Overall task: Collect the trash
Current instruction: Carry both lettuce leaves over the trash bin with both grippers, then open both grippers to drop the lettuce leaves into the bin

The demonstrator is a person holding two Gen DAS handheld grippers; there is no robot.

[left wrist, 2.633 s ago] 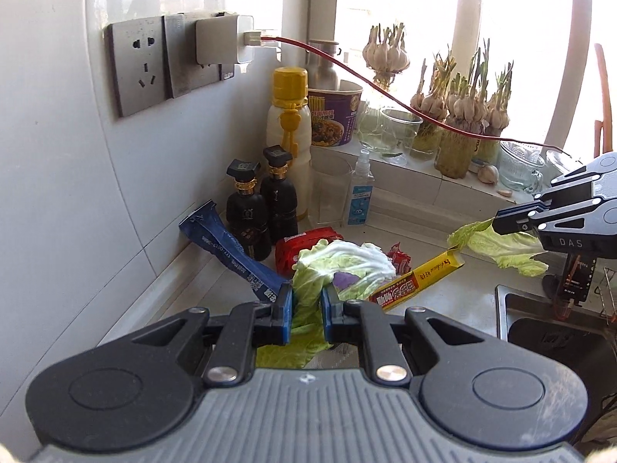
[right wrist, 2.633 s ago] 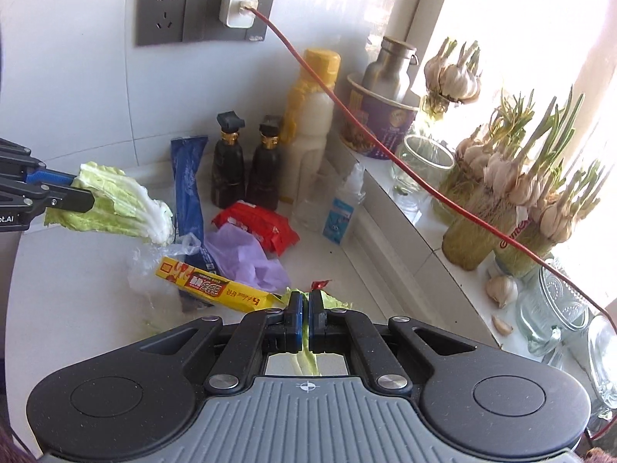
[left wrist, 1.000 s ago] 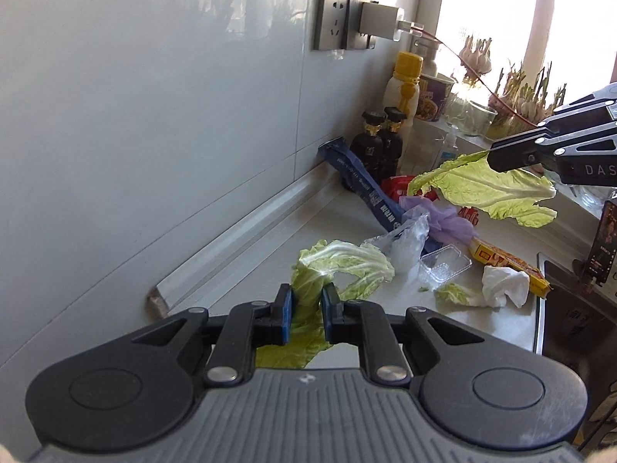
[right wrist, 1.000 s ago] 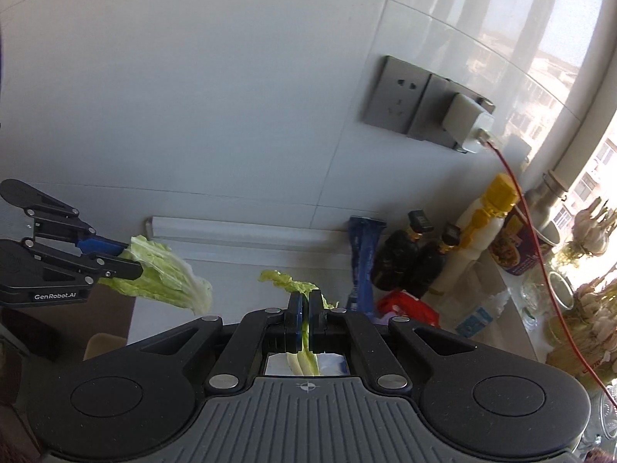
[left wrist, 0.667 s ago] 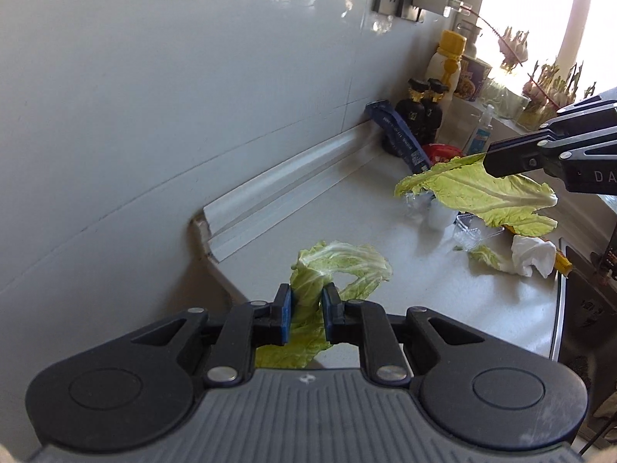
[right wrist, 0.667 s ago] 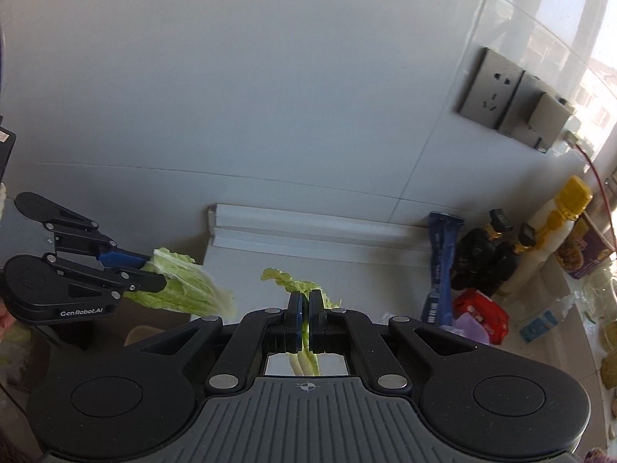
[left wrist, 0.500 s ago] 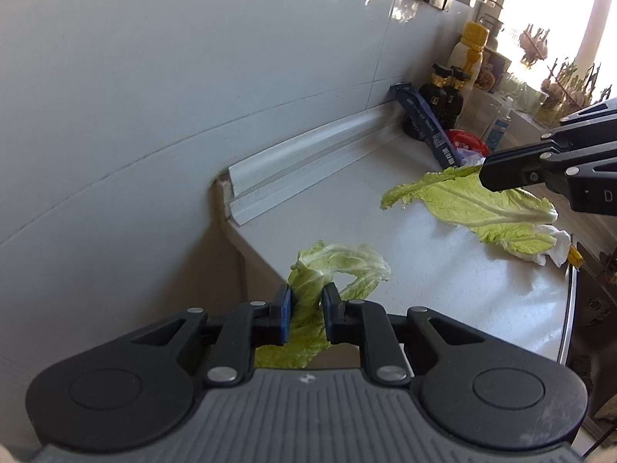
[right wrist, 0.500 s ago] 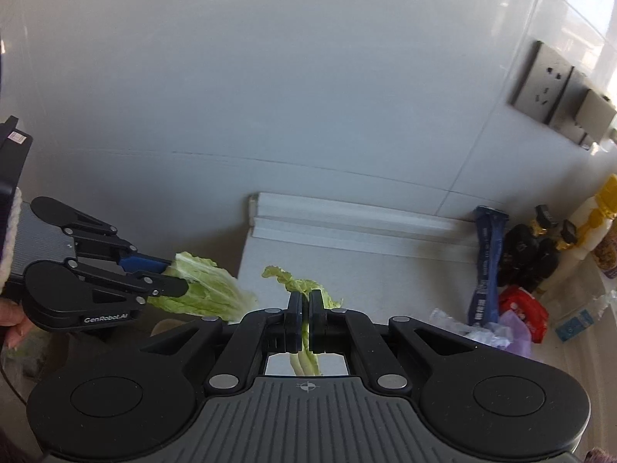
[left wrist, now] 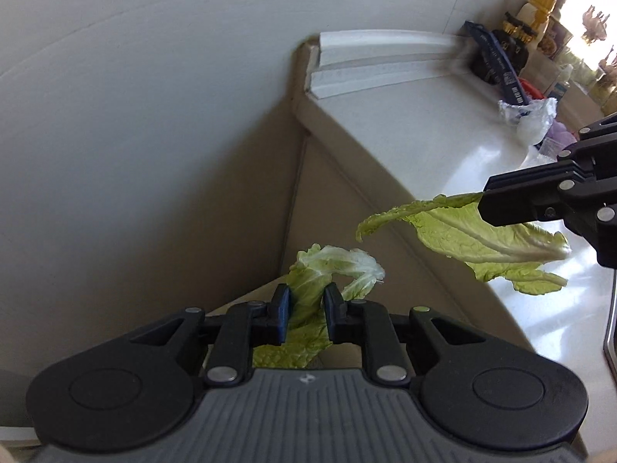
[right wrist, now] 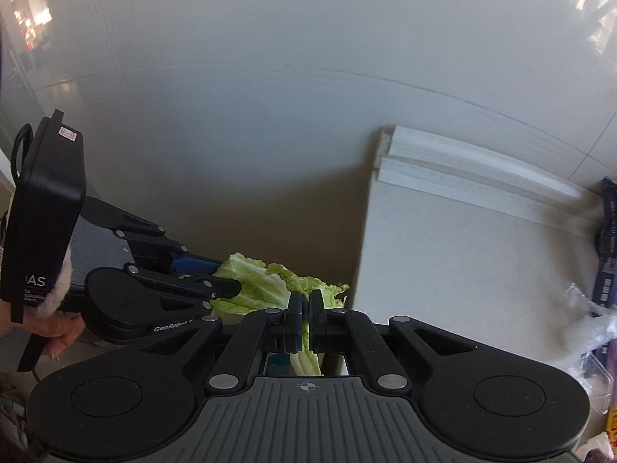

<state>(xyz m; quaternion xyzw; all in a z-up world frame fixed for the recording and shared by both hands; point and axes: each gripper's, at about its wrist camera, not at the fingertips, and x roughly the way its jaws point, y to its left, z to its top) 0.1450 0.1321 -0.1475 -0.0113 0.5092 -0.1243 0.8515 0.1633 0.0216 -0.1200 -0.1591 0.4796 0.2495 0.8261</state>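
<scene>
**Asker:** Holding anything, were the two grippers?

**Describer:** Yes, each one held a cabbage leaf. The left gripper (left wrist: 307,304) had its blue pads (left wrist: 280,306) pressed on the stalk of a pale green leaf (left wrist: 334,266), which curled up and forward from between them. The jaws stood a little apart, with the stalk filling the gap. The right gripper (right wrist: 304,306) was clamped almost fully together on a second leaf (right wrist: 310,284), a thin strip of it showing between its fingers.

**Asker:** Where were they in the room?

**Describer:** Both pointed steeply down, past the end of a white counter (left wrist: 432,131), in front of a pale glossy wall (right wrist: 308,77). Below them was the brown side of the cabinet (left wrist: 246,208). In the left view the right gripper (left wrist: 488,204) reached in from the right edge, its leaf (left wrist: 482,239) hanging flat and wide over the counter's edge. In the right view the left gripper (right wrist: 227,281) came in from the left, its leaf (right wrist: 250,285) just beside the other one; whether the leaves touched I could not tell.

**Asker:** Was the person visible?

**Describer:** Only a hand (right wrist: 58,328) at the lower left, gripping the left tool.

**Asker:** What else lay on the counter?

**Describer:** Far along it, crumpled clear plastic (left wrist: 528,114), a dark blue packet (left wrist: 497,67) leaning at the wall, and dark bottles (left wrist: 516,38) with a yellow-capped one (left wrist: 541,0) behind.
</scene>
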